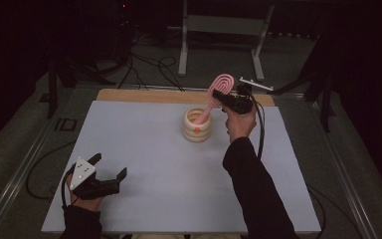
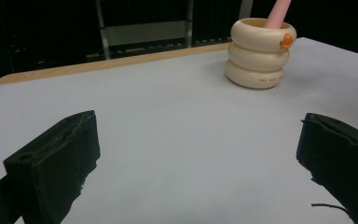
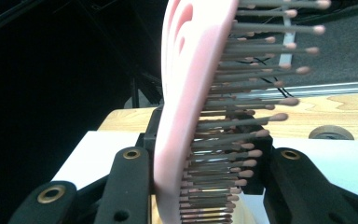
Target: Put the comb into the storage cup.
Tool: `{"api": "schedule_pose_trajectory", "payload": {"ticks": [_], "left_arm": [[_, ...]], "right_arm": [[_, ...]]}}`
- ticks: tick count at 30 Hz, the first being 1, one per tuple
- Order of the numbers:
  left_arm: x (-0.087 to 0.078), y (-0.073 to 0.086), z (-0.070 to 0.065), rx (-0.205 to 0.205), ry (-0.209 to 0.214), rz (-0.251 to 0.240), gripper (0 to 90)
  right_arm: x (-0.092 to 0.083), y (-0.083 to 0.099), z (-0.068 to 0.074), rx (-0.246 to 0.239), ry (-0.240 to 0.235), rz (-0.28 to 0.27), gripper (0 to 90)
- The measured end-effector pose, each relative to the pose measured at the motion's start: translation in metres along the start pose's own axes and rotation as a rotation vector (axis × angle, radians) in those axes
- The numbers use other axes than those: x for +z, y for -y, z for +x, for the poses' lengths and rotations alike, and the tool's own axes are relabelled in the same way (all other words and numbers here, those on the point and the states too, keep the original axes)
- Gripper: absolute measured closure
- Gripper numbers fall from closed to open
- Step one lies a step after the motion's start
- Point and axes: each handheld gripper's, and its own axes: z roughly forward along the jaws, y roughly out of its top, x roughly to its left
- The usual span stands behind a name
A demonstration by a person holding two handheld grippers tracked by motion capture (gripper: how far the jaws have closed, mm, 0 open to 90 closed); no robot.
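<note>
Left gripper (image 1: pixel 110 168) over white tabletop (image 1: pixel 149 164) (wood edge); dark room.

Pink hairbrush (image 1: pixel 222 85), cream ringed cup (image 1: pixel 197 125), black tools, pale blue table (image 1: pixel 149 149)

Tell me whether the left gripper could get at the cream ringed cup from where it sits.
Probably yes. The left gripper has open jaws facing the cup, with bare table between them. The pink hairbrush, clamped by the right gripper, stands in the cup.
</note>
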Motion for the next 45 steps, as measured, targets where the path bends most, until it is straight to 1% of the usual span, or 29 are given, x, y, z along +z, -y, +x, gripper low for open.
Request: {"api": "schedule_pose_trajectory", "payload": {"ticks": [17,26,43,44,45], "left_arm": [[0.0,0.0,0.0,0.0,0.001,0.0,0.3],[0.0,0.0,0.0,0.0,0.0,0.001,0.3],[0.0,0.0,0.0,0.0,0.0,-0.002,0.3],[0.0,0.0,0.0,0.0,0.0,-0.002,0.3],[0.0,0.0,0.0,0.0,0.0,-0.002,0.3]], "right_arm": [[0.005,0.005,0.003,-0.008,0.004,0.012,63.5],[0.009,0.009,0.003,-0.028,0.015,0.024,63.5],[0.015,0.016,0.006,-0.032,0.014,0.037,63.5],[0.018,0.018,0.007,-0.046,0.018,0.045,63.4],[0.018,0.018,0.007,-0.046,0.018,0.045,63.4]]}}
